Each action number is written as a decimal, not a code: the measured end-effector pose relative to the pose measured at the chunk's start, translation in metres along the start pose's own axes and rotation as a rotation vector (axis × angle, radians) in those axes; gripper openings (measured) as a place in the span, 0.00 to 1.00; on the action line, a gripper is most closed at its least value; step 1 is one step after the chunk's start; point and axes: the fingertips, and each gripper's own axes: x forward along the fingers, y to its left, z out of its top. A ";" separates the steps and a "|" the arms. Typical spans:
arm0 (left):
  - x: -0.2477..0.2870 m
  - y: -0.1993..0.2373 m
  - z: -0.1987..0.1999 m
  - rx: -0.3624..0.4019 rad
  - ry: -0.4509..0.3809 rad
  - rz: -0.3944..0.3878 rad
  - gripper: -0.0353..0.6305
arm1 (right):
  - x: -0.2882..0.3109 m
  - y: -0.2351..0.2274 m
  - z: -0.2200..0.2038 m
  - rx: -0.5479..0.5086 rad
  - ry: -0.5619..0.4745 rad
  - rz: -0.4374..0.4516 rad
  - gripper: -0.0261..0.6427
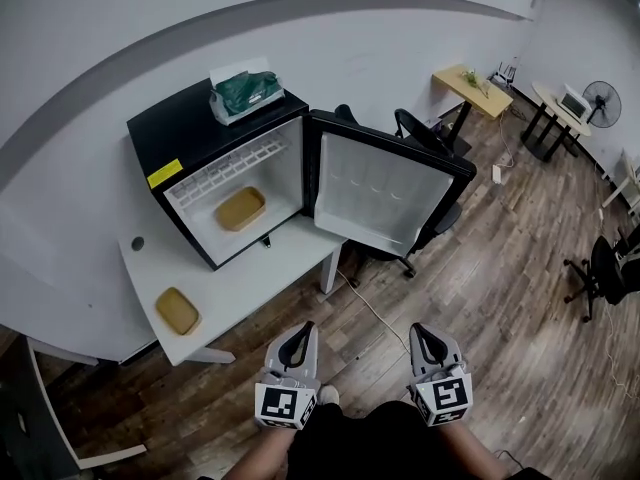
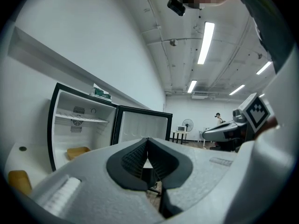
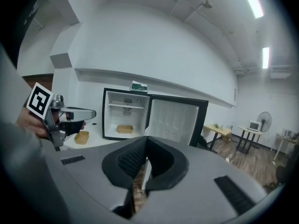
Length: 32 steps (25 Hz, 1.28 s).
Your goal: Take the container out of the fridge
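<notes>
The black mini fridge (image 1: 165,128) on the white surface (image 1: 270,268) has its white-lined door (image 1: 385,193) swung wide to the right, leaving its mouth open to the front, and the wood-plank floor (image 1: 470,288) before it is bare but for a thin pale cable (image 1: 372,308). Inside, a white shelf (image 1: 225,168) spans the upper part, leaving what looks like modest headroom over the shallow tan container (image 1: 241,208) below. A second tan container (image 1: 178,311) lies at the surface's front left corner, well apart from the mouth; the door closes the right side.
</notes>
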 end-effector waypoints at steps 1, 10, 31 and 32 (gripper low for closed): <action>0.001 0.004 0.000 -0.004 0.000 0.005 0.08 | 0.004 0.004 -0.003 -0.001 0.012 0.011 0.04; 0.000 0.046 -0.014 -0.065 0.026 0.107 0.08 | 0.060 0.026 0.013 -0.002 -0.021 0.108 0.04; 0.111 0.160 0.011 -0.015 0.044 0.481 0.08 | 0.277 0.002 0.074 -0.024 -0.093 0.486 0.04; 0.116 0.161 0.011 -0.012 0.048 0.490 0.08 | 0.283 0.001 0.075 -0.025 -0.093 0.499 0.04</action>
